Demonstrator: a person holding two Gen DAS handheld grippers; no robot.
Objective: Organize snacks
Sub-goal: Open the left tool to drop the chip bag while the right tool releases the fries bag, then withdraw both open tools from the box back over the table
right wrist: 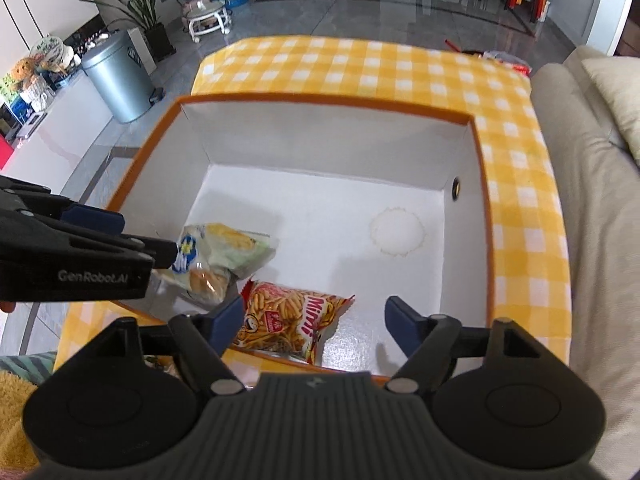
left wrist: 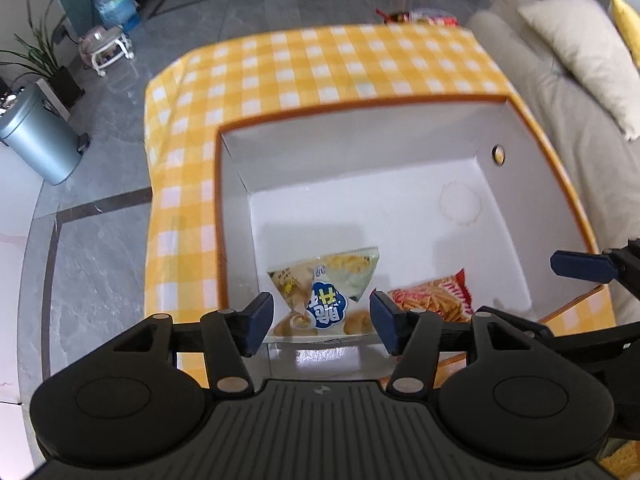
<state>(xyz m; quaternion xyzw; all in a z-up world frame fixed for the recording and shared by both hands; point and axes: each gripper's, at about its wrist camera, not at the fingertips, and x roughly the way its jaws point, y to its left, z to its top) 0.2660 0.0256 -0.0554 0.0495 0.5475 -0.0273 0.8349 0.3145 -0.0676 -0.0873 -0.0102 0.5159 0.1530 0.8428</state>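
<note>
While both the left gripper point(left wrist: 322, 318) and right gripper point(right wrist: 314, 322) hover wide apart, the box point(right wrist: 320, 148) holds two bags — pastry bag point(right wrist: 224, 256), fries bag point(right wrist: 296, 320) — near edges hidden.

The left gripper's fingers point(left wrist: 260, 320) hide the bottom of the pale snack bag point(left wrist: 326, 292). Red packets point(left wrist: 420, 18) past the bench point(left wrist: 320, 64) are too blurry to read.

Glossy plastic snack bags point(right wrist: 288, 320) lie in a matt white cardboard box point(right wrist: 320, 152).
</note>
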